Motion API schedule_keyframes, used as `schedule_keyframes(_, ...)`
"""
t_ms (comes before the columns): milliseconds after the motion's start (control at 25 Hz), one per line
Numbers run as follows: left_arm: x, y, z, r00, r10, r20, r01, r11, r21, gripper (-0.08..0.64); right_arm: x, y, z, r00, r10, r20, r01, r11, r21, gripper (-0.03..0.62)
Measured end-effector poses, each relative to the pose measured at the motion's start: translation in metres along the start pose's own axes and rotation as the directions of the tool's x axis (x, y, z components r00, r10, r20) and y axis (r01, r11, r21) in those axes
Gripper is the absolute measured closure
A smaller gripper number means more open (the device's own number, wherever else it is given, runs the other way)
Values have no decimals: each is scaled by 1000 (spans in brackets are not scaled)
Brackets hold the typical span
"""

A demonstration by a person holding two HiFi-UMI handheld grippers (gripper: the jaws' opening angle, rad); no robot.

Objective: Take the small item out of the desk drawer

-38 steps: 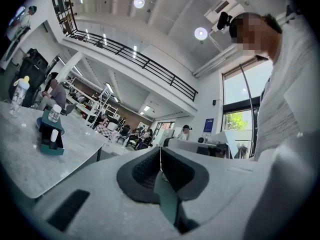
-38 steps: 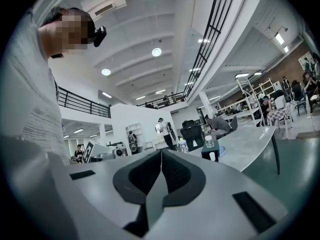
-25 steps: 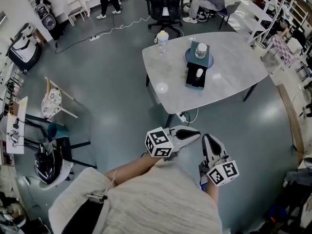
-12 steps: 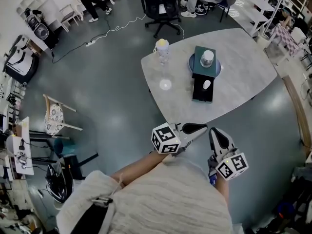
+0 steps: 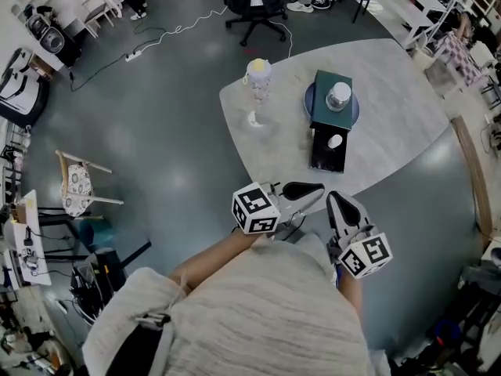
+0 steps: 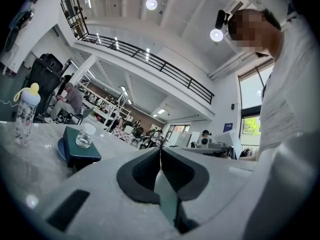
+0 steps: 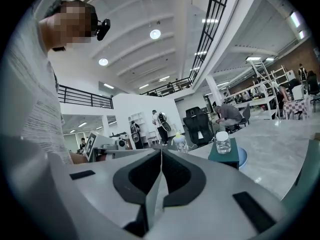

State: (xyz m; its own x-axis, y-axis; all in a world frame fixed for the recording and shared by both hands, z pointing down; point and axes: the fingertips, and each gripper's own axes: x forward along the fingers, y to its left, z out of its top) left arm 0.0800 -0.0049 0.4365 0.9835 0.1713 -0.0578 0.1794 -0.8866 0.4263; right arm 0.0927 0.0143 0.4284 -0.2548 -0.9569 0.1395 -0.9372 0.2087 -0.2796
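Approach step: left tongs (image 5: pixel 317 189) and right tongs (image 5: pixel 335 202) are closed, empty, short of the desk (image 5: pixel 391 92). The item (image 5: pixel 335 141) lies in the open drawer (image 5: pixel 327 157); next, reach over and open.

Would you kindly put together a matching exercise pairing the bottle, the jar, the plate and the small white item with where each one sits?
Things:
1. bottle with yellow cap
2. glass jar
3. blue plate
4. small white item

Places:
A. inside the open drawer
B. beneath the dark green box
C. standing by itself on the table, left of the box in the head view
D. on top of the box

Pairs: 1-C, 2-D, 3-B, 4-A
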Motion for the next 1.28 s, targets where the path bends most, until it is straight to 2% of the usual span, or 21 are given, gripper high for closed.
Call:
schedule_keyframes(160,9,23,-5,999,32,-2,-32,999,-32,543,15,-26,1,999,1,-36,-1,1000,-19,580)
schedule_keyframes(360,33,59,0,993,114,18,-113,992,-62,543,36,-64,6,991,67,-112,-71,997,-40,580)
schedule_keyframes(600,66,92,1,980,199,18,-198,978,-71,543,61,-106,5,962,155,-227,-180,979,-96,580)
schedule_keyframes(800,86,116,-4,967,256,-2,-255,965,-58,543,77,-137,-1,938,208,-276,-240,966,-90,580)
schedule_keyframes(1000,92,143,-13,948,319,-11,-319,945,-75,543,94,-163,-15,906,215,-365,-285,947,-149,580)
schedule_keyframes(1280,92,176,-31,921,388,-38,-390,916,-94,543,117,-198,-39,883,207,-421,-284,950,-128,578)
